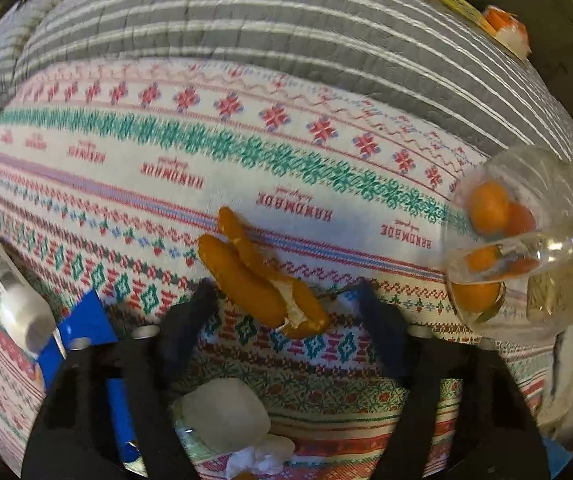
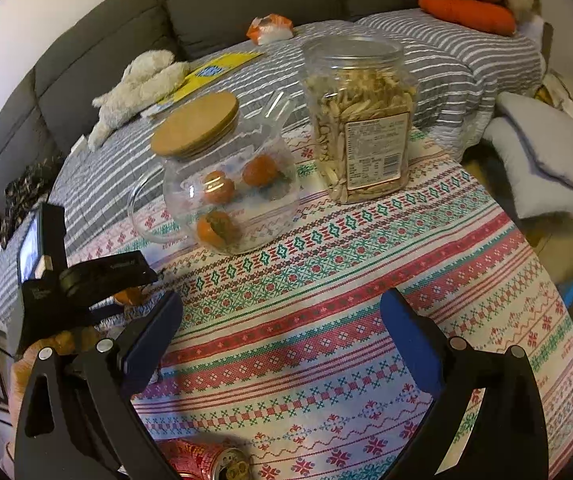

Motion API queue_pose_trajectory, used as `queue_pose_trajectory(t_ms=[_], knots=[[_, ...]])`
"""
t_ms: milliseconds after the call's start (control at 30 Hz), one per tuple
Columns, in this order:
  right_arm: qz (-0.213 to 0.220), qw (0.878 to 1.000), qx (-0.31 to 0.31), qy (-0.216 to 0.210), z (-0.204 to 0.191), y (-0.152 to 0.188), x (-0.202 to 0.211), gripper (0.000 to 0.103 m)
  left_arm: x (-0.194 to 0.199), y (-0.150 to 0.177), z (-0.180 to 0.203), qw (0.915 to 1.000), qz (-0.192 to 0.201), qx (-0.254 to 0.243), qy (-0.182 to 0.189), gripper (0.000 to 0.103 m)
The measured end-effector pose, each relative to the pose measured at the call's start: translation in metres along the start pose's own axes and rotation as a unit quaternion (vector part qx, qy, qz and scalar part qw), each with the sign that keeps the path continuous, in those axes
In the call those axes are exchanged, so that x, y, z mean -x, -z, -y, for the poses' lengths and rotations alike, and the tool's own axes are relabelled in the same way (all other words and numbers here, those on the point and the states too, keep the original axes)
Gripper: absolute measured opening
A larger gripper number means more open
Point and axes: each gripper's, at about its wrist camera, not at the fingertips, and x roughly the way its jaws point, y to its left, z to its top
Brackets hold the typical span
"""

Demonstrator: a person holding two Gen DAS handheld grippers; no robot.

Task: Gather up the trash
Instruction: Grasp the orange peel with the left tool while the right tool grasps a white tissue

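We see a woven patterned cloth covering the bench (image 1: pixel 326 208). On it lies curled orange peel (image 1: pixel 254 276), long axis running diagonally away to the left, between the left tool's (image 1: pixel 286 300) half-spread, untouching fingers. Our right tool (image 2: pixel 282 320) gapes wide, empty.
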Motion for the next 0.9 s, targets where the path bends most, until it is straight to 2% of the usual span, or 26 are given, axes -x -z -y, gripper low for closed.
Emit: queue_pose_trajectory(t_ms=[33, 100, 133, 167, 233, 400, 467, 567, 633, 733, 900], knots=[[-0.006, 1.000, 0.003, -0.003, -0.001, 0.000, -0.003, 0.096, 0.002, 0.000, 0.001, 0.9999, 0.003, -0.015, 0.006, 0.048], [-0.025, 1.000, 0.006, -0.017, -0.002, 0.001, -0.011, 0.096, 0.005, 0.000, 0.003, 0.9991, -0.001, -0.031, 0.028, 0.037], [-0.035, 0.999, 0.010, -0.022, -0.004, 0.003, -0.015, 0.096, 0.008, 0.000, 0.000, 0.9985, -0.005, -0.036, 0.040, 0.027], [-0.048, 0.998, 0.019, -0.028, -0.009, 0.005, -0.021, 0.096, 0.012, 0.000, -0.003, 0.9980, -0.006, -0.039, 0.048, 0.022], [-0.062, 0.997, 0.038, -0.033, -0.021, 0.010, -0.029, 0.096, 0.026, 0.001, -0.010, 0.9970, 0.004, -0.050, 0.060, 0.021], [-0.113, 0.986, 0.103, -0.072, -0.077, 0.018, -0.055, 0.094, 0.086, 0.017, -0.038, 0.9898, 0.069, -0.100, 0.074, 0.021], [-0.138, 0.979, 0.129, -0.079, -0.095, 0.025, -0.064, 0.079, 0.106, 0.027, -0.058, 0.9867, 0.083, -0.113, 0.083, 0.021], [-0.175, 0.965, 0.185, -0.068, -0.119, 0.045, -0.077, 0.069, 0.133, 0.049, -0.091, 0.9822, 0.105, -0.134, 0.080, 0.021], [-0.188, 0.960, 0.193, -0.070, -0.125, 0.054, -0.083, 0.067, 0.145, 0.063, -0.110, 0.9788, 0.123, -0.146, 0.074, 0.021], [-0.194, 0.956, 0.213, -0.062, -0.136, 0.062, -0.090, 0.066, 0.151, 0.073, -0.131, 0.9780, 0.127, -0.144, 0.080, 0.021], [-0.189, 0.953, 0.229, -0.057, -0.145, 0.064, -0.094, 0.069, 0.151, 0.089, -0.161, 0.9810, 0.110, -0.112, 0.114, 0.021]])
